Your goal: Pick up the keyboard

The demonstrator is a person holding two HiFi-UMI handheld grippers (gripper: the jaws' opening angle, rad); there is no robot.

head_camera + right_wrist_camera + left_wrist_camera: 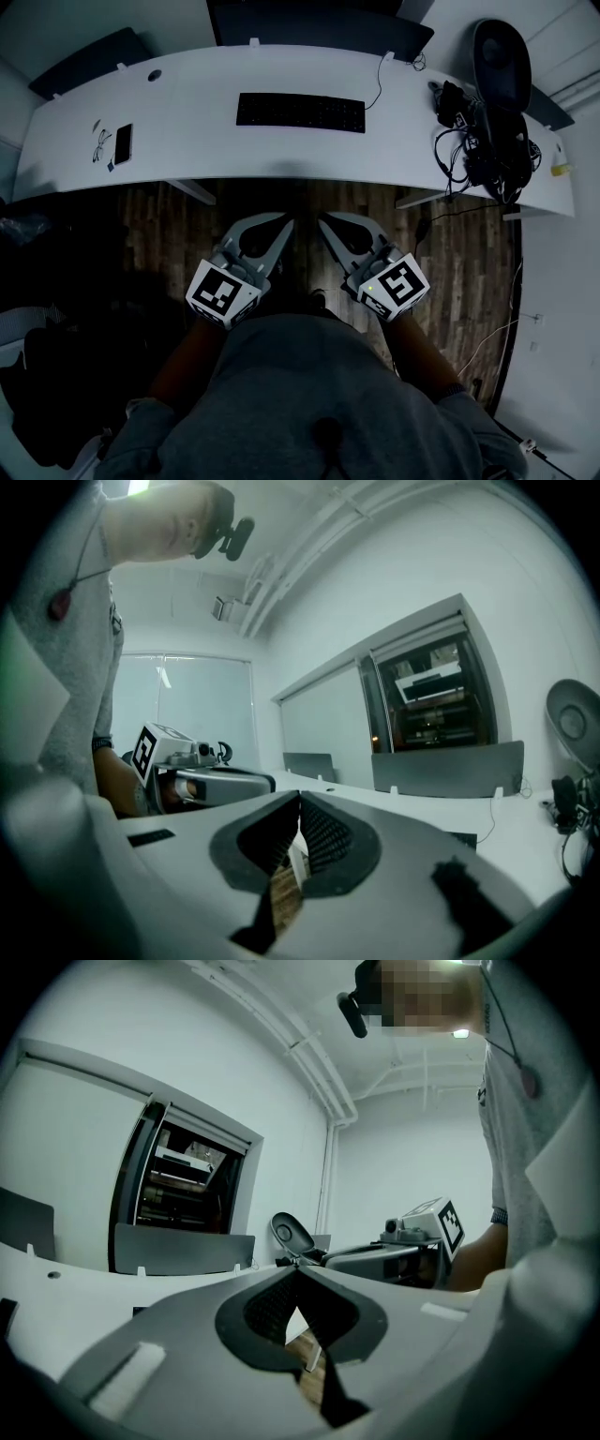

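A black keyboard point(300, 112) lies flat near the middle of the long white desk point(187, 141), its cable running off to the back right. My left gripper point(289, 223) and my right gripper point(323, 221) hang side by side over the wooden floor, short of the desk's front edge, tips pointing toward each other. Both are shut with nothing between the jaws. In the left gripper view the shut left gripper point(296, 1267) faces the right gripper point(412, 1241). In the right gripper view the shut right gripper point(299, 797) faces the left gripper point(202, 771); a corner of the keyboard point(464, 838) shows.
A phone point(123, 143) and glasses point(100, 142) lie at the desk's left end. A tangle of black cables and gear point(487, 145) and a chair back point(502, 61) crowd the right end. Desk legs point(192, 190) stand below the front edge.
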